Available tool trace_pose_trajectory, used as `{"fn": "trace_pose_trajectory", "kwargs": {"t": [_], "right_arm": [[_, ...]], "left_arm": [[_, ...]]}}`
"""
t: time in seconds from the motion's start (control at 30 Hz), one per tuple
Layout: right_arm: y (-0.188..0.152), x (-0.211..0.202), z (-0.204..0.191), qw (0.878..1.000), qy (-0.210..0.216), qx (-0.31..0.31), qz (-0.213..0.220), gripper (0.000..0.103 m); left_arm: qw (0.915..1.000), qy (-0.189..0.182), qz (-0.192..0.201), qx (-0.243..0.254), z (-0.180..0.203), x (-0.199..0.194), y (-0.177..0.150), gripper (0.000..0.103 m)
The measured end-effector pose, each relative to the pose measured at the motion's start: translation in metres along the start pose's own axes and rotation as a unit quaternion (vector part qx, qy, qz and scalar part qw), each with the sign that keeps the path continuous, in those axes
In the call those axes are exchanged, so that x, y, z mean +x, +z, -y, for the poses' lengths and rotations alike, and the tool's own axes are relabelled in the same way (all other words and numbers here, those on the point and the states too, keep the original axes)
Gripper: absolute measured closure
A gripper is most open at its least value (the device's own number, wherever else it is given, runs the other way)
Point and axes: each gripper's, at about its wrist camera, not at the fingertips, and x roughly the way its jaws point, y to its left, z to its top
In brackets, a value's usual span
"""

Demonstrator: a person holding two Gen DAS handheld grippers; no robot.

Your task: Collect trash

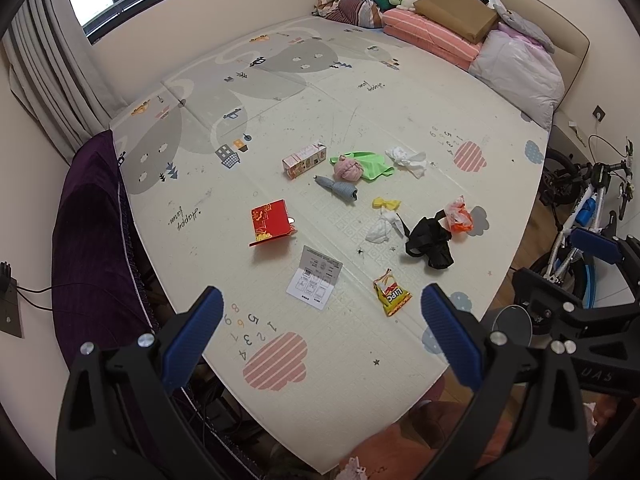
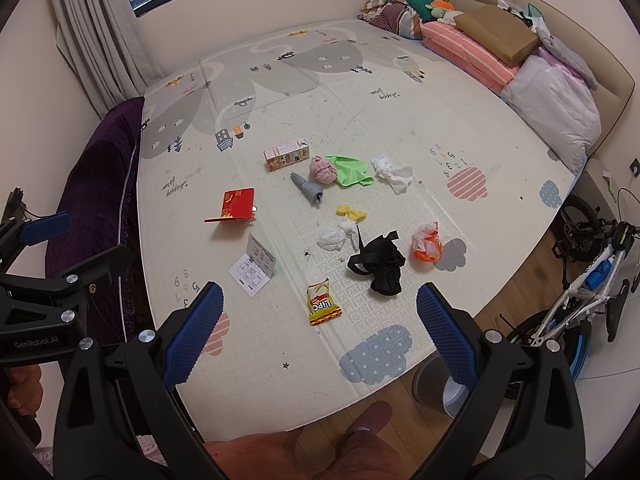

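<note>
Litter lies scattered on a cream play mat (image 1: 360, 112) (image 2: 400, 112): a yellow snack packet (image 1: 391, 293) (image 2: 323, 303), a black bag (image 1: 430, 240) (image 2: 380, 264), an orange-white wrapper (image 1: 460, 214) (image 2: 428, 245), white tissues (image 1: 384, 227) (image 2: 336, 237), a folded leaflet (image 1: 316, 283) (image 2: 254, 270), a red card box (image 1: 271, 222) (image 2: 237, 205) and a small carton (image 1: 304, 160) (image 2: 286, 154). My left gripper (image 1: 322, 322) hangs open above the mat's near edge, holding nothing. My right gripper (image 2: 319, 318) is open too, above the snack packet.
Cloth items sit mid-mat: a pink ball (image 2: 323, 171), a green cloth (image 2: 352, 170), a grey sock (image 2: 310, 190). Bedding and a cardboard box (image 2: 496, 32) line the far right. A purple cover (image 2: 104, 184) borders the left. A bicycle (image 2: 592, 280) and a bin (image 2: 448, 388) stand right.
</note>
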Motion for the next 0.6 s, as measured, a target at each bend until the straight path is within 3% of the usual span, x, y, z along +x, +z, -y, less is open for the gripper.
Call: {"fn": "trace_pose_trajectory", "kwargs": {"t": [0.6], "right_arm": [[0.0008, -0.0001, 0.0003, 1.0, 0.001, 0.0, -0.001, 0.009]], "left_arm": [[1.0, 0.0, -0.001, 0.0, -0.0012, -0.0002, 0.0008, 0.004]]}}
